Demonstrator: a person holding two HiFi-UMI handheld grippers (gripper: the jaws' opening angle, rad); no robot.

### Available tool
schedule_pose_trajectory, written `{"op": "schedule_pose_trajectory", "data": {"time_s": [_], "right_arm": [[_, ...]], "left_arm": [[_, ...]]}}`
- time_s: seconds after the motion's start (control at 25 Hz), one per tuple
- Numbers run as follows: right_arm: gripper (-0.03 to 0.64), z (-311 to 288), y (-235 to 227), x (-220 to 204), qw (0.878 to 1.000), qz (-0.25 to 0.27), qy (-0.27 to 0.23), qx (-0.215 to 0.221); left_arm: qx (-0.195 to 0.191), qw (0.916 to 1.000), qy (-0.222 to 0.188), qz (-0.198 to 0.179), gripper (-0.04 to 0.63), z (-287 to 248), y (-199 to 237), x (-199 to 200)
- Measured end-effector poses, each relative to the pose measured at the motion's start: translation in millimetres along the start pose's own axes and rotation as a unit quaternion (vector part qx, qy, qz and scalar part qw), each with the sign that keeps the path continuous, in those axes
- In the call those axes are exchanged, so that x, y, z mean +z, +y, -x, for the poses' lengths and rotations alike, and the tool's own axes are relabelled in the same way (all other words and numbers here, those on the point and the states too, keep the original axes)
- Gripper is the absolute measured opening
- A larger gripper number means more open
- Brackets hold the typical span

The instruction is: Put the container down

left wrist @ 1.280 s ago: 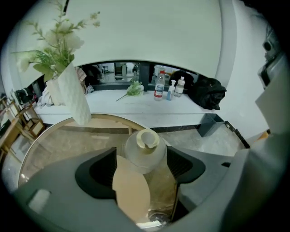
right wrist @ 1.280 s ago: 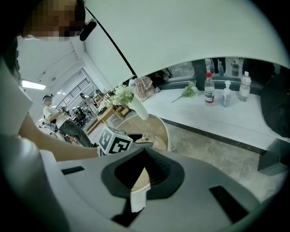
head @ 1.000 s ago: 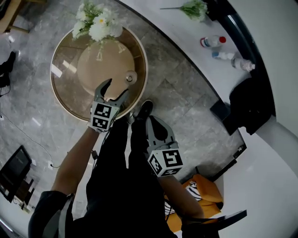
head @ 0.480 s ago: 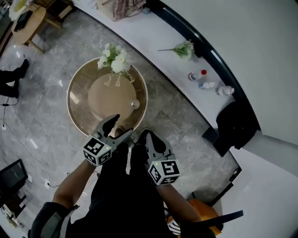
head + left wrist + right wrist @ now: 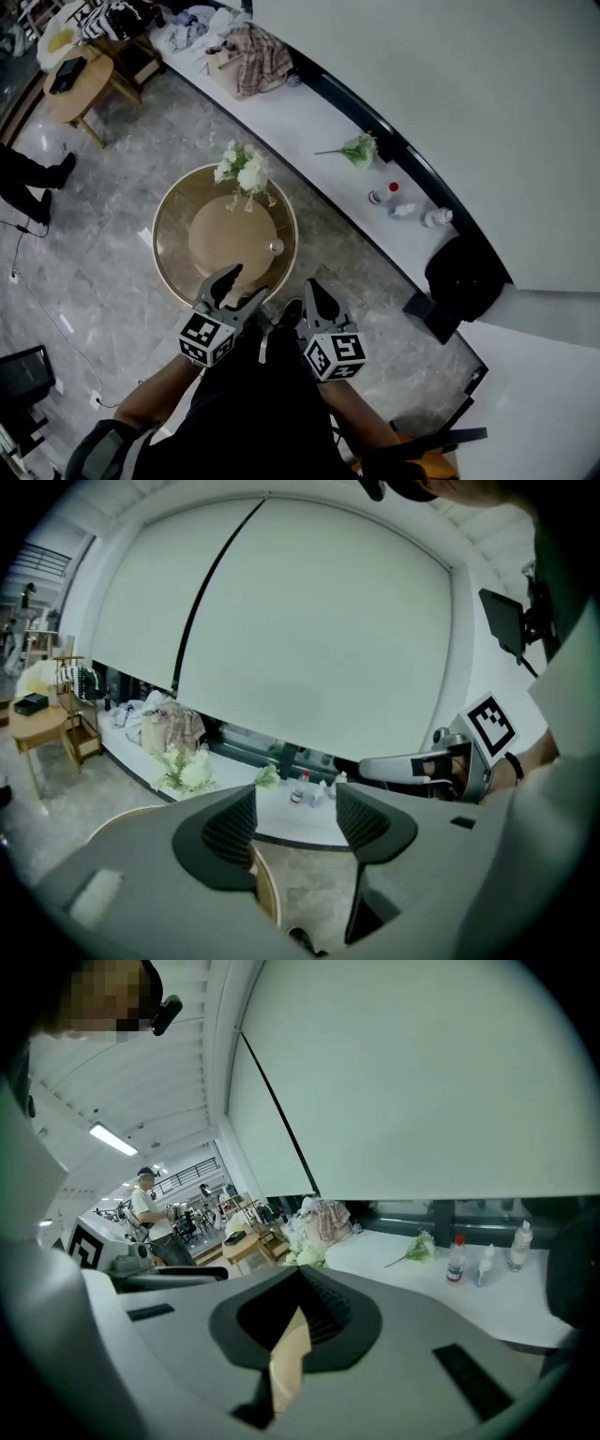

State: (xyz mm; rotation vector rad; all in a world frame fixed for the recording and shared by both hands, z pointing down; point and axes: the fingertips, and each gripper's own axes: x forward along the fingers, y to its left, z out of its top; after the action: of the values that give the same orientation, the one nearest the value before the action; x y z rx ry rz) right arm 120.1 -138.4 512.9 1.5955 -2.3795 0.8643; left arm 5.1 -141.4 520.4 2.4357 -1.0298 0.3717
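On table (image 5: 165, 246): container (image 5: 276, 247), below and beyond left gripper (image 5: 247, 282) | jaws apart, just closing, empty

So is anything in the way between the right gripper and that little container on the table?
Nothing visible. The container sits in the open on the round table, flowers at the far edge; only air lies between it and the right gripper.
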Motion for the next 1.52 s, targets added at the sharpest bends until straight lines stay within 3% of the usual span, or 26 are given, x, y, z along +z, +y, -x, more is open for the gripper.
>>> {"op": "schedule_pose_trajectory", "data": {"time_s": [0.08,0.12,0.32,0.48,0.84,1.08,1.52], "right_arm": [[0.002,3.8,7.1,11.9,1.000,0.007,-0.011,0.005],[0.002,5.0,10.4,17.1,1.000,0.011,-0.016,0.007],[0.002,14.9,24.7,39.3,0.999,0.016,-0.036,0.016],[0.002,28.0,38.3,73.4,0.997,0.022,-0.069,0.028],[0.002,55.1,60.9,140.2,0.988,0.040,-0.140,0.049],[0.002,66.3,69.7,162.4,0.983,0.056,-0.168,0.049],[0.002,74.8,100.8,180.0,0.970,0.110,-0.200,0.077]], "left_arm": [[0.007,0.9995,-0.026,0.017,0.196,9.9,0.4,17.5],[0.005,0.9990,-0.039,0.022,0.181,14.0,-0.4,26.6],[0.010,0.9965,-0.082,0.014,0.175,37.6,-2.2,63.2],[0.010,0.9919,-0.119,0.045,0.175,58.1,-4.5,92.4],[-0.011,0.9838,-0.175,0.038,0.175,71.1,-35.2,150.9],[-0.018,0.9805,-0.194,0.025,0.175,73.6,-48.4,172.5],[-0.026,0.9817,-0.189,-0.003,0.175,71.8,-61.8,183.3]]}}
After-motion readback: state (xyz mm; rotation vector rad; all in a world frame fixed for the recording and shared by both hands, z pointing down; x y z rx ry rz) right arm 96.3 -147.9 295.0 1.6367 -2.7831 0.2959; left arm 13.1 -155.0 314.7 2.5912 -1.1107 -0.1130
